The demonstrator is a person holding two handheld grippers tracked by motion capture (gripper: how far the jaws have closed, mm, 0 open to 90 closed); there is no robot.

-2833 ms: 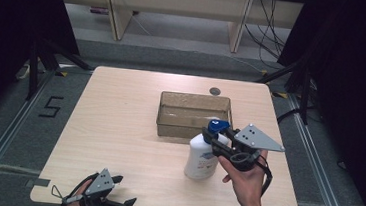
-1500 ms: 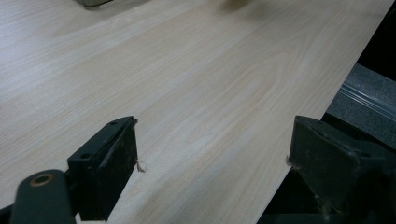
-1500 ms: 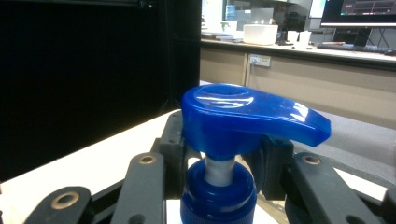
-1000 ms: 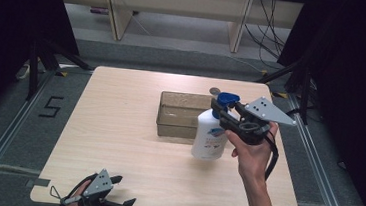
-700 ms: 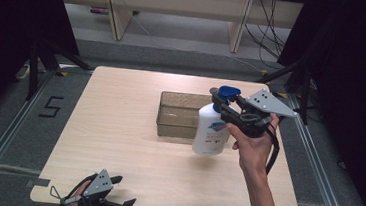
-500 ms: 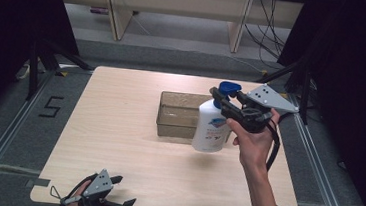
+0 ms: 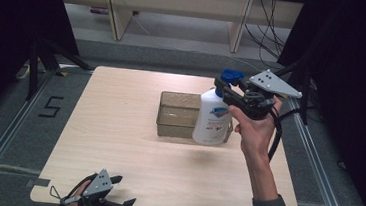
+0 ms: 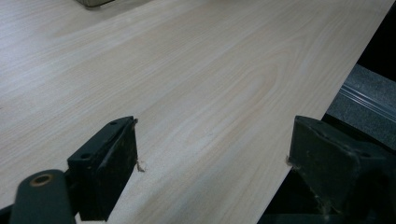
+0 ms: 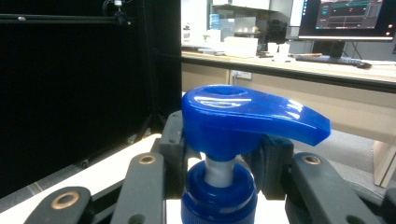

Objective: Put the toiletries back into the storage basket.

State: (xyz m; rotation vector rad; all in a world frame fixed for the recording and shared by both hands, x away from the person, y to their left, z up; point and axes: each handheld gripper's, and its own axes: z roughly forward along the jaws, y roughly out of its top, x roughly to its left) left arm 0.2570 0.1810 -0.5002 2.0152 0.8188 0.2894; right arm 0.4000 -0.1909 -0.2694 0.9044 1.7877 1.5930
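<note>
A white soap bottle (image 7: pixel 212 119) with a blue pump head (image 7: pixel 231 76) hangs in the air over the right end of a clear plastic bin (image 7: pixel 176 115). My right gripper (image 7: pixel 226 90) is shut on the bottle's neck just under the pump. In the right gripper view the blue pump head (image 9: pixel 243 114) sits between the two jaws, which press on the neck (image 9: pixel 218 173) from both sides. My left gripper (image 7: pixel 122 192) rests open at the table's front left edge. In the left gripper view my left gripper (image 8: pixel 212 161) has only bare wood between its jaws.
The wooden table (image 7: pixel 118 127) has the clear bin near its back middle. Metal rails run along the floor on both sides. A shelf unit (image 7: pixel 179 7) stands behind the table. Black curtains hang left and right.
My right gripper has lifted the soap bottle off the table and carried it back towards the bin's right end. The left gripper has stayed put.
</note>
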